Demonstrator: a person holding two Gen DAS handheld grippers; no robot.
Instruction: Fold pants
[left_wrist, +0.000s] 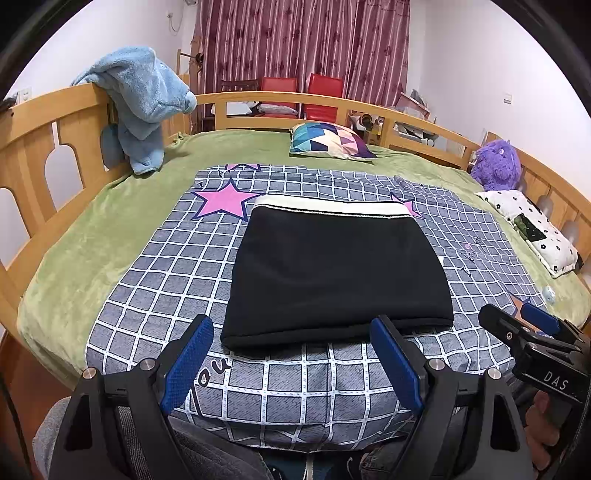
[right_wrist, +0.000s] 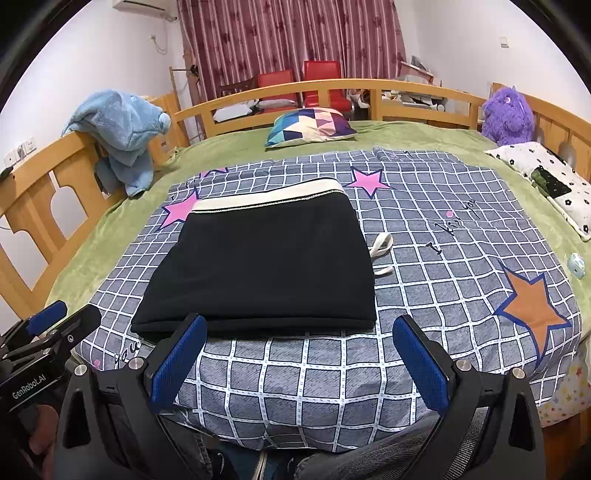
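In the left wrist view, the pants (left_wrist: 332, 273) are seen lying on the checked sheet (left_wrist: 140, 280) of the bed, already folded into a compact black rectangle with the pale waistband (left_wrist: 328, 205) at the far edge. The left gripper (left_wrist: 291, 354) is held just short of the near fold, its jaws spread wide and nothing gripped. The right gripper (left_wrist: 517, 321) is glimpsed at the right edge, off the cloth.

In the right wrist view, the same neat stack is shown, edges lined up, with a white drawstring (right_wrist: 382, 251) left poking out on its right side. The right gripper (right_wrist: 299, 350) is likewise wide open and empty, near the front edge. The folding is judged essentially done; at most the drawstring could be tucked in
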